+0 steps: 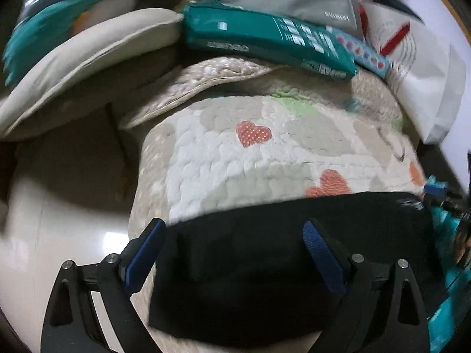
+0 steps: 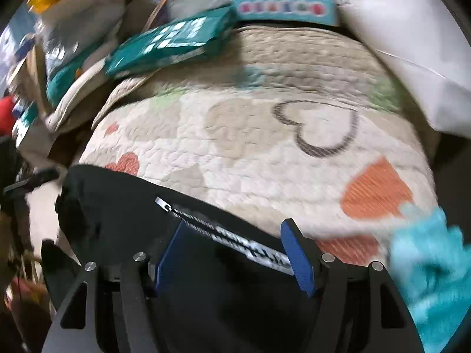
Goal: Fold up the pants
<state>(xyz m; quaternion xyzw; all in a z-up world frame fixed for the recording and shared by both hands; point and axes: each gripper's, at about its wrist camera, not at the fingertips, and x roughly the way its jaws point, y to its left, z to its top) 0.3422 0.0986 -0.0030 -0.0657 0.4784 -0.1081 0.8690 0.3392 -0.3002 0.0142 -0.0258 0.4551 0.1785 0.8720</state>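
Observation:
Black pants (image 1: 265, 264) lie on a quilted cream mat with heart prints (image 1: 250, 153). In the left wrist view my left gripper (image 1: 234, 229) is open, its blue-padded fingers (image 1: 144, 253) spread over the pants' left part. In the right wrist view the pants (image 2: 123, 206) show a white printed band (image 2: 250, 247). My right gripper (image 2: 235, 229) is open, fingers (image 2: 297, 261) either side of that band, just above the cloth. Whether either gripper touches the cloth is unclear.
A teal package (image 1: 265, 38) and a light-blue box (image 1: 365, 53) lie at the mat's far edge. A beige cushion (image 1: 73, 64) sits far left, a white bag (image 1: 426, 82) far right. Teal cloth (image 2: 435, 264) lies at the right. Glossy floor (image 1: 59, 206) is left of the mat.

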